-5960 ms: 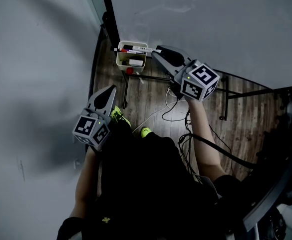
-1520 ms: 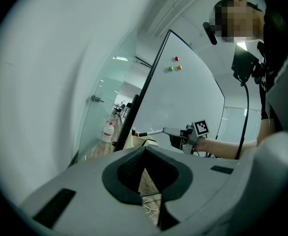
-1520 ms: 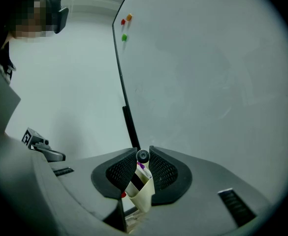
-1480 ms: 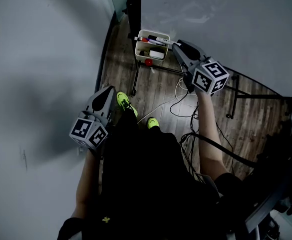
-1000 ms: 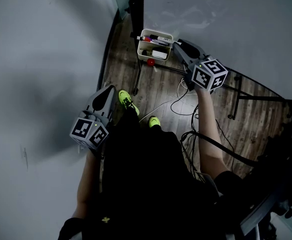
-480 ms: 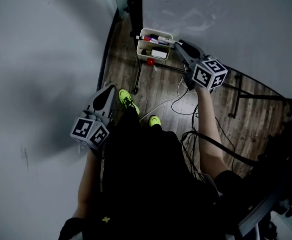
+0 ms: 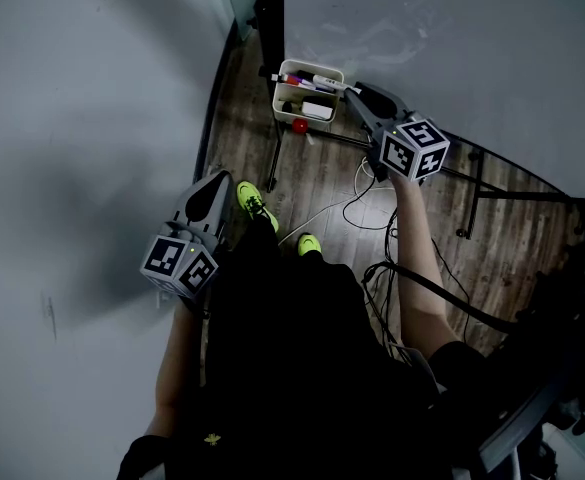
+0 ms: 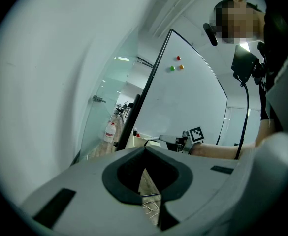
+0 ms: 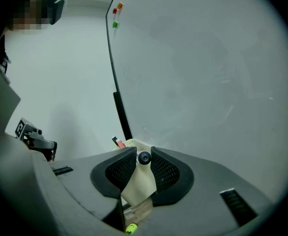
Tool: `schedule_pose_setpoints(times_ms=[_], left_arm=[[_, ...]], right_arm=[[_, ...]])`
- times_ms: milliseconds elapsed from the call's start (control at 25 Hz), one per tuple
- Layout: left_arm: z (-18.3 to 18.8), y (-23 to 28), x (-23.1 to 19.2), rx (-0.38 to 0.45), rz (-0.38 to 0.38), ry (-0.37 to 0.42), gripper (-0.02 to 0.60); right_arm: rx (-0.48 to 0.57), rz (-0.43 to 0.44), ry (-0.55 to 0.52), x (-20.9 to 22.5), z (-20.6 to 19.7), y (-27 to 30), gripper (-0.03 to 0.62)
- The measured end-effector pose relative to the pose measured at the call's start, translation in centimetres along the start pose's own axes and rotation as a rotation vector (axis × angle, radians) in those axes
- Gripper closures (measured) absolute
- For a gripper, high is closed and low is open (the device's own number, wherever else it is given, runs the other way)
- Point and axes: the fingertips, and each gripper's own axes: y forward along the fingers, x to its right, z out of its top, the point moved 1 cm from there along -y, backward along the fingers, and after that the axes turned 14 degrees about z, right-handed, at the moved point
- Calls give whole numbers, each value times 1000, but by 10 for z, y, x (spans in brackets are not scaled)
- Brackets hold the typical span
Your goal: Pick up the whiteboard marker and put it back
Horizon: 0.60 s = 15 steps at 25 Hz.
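While the whiteboard eats up most of the background, the cream tray sits by the whiteboard's lower corner with a few markers lying in it. The person's right gripper is right up at that same corner of the whiteboard, jaws only a bit apart and pinched on the black end of the whiteboard marker, which pokes out over the tray. The left gripper hangs well back from the whiteboard at the person's side, jaws closed tight with nothing in them.
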Motion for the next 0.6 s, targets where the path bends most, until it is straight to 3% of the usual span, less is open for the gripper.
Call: schedule_pose_setpoints(times_ms=[240, 600], left_arm=[[1, 1, 5, 0, -10, 4, 549], [2, 4, 14, 9, -23, 22, 549]], right_arm=[[17, 29, -6, -7, 8, -3, 464], [8, 14, -53, -15, 16, -17, 454]])
